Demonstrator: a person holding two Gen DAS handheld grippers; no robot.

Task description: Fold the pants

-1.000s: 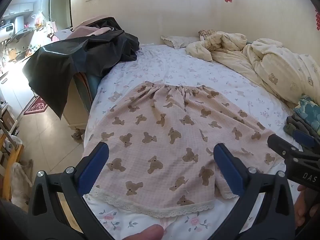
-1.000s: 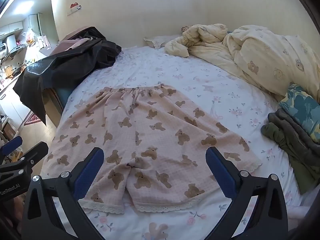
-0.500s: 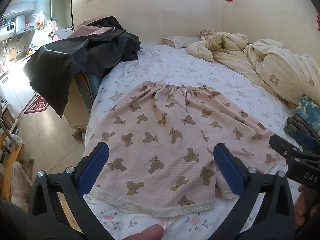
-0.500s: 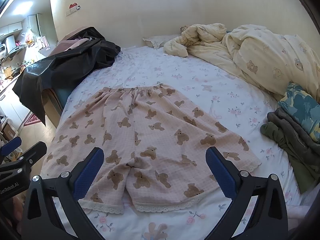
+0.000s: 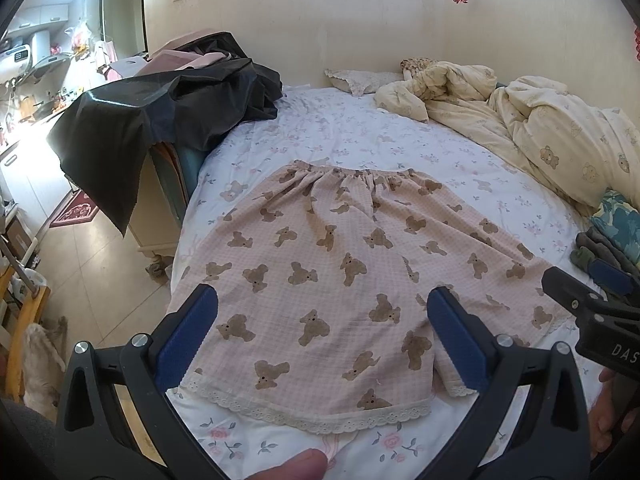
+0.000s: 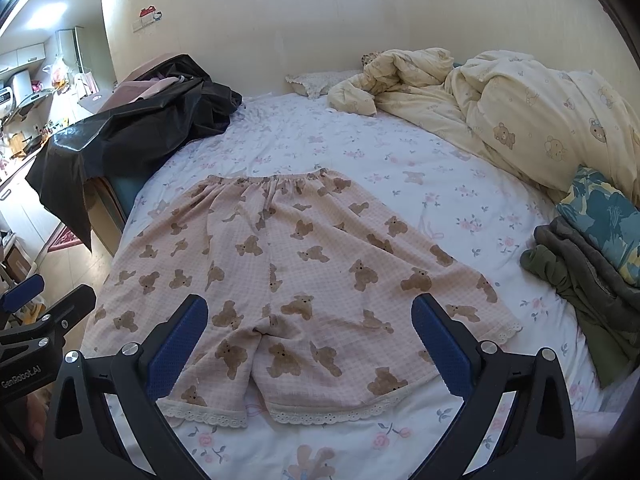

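Pink pyjama shorts (image 5: 332, 276) with brown bears and lace hems lie spread flat on the floral bed sheet (image 5: 360, 136), waistband toward the wall, leg hems toward me. They also show in the right wrist view (image 6: 296, 276). My left gripper (image 5: 322, 336) is open and empty, above the left leg near its hem. My right gripper (image 6: 310, 340) is open and empty, above the crotch and right leg. Each gripper shows at the edge of the other's view.
A black cover (image 5: 160, 112) drapes over a box pile at the bed's left edge. A rumpled cream duvet (image 6: 520, 108) fills the far right. Folded dark and teal clothes (image 6: 588, 256) lie at the right edge. Floor drops off left.
Both views have shifted only very slightly. The shorts lie as before and both grippers stay open.
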